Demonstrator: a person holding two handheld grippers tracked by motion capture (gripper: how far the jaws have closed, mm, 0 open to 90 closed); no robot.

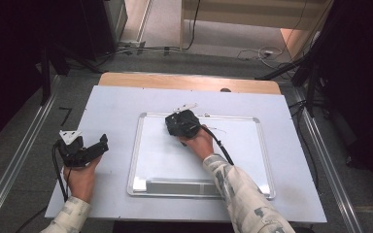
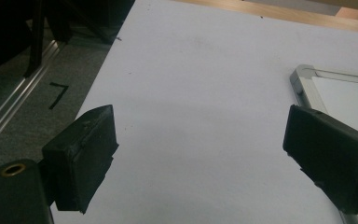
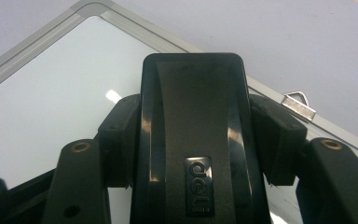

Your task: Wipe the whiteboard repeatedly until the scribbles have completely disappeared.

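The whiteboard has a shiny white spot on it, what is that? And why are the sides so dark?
In the right gripper view, the spot on the whiteboard is glare from a lamp, and the black eraser in the right gripper glints too. In the high view, light falls on the table while the room's edges stay dark. In the left gripper view, the open left gripper looks soft and near.

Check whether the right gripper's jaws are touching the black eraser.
Touching. The right gripper view shows both jaws of the right gripper pressed against the sides of the black eraser, no gap, above the whiteboard.
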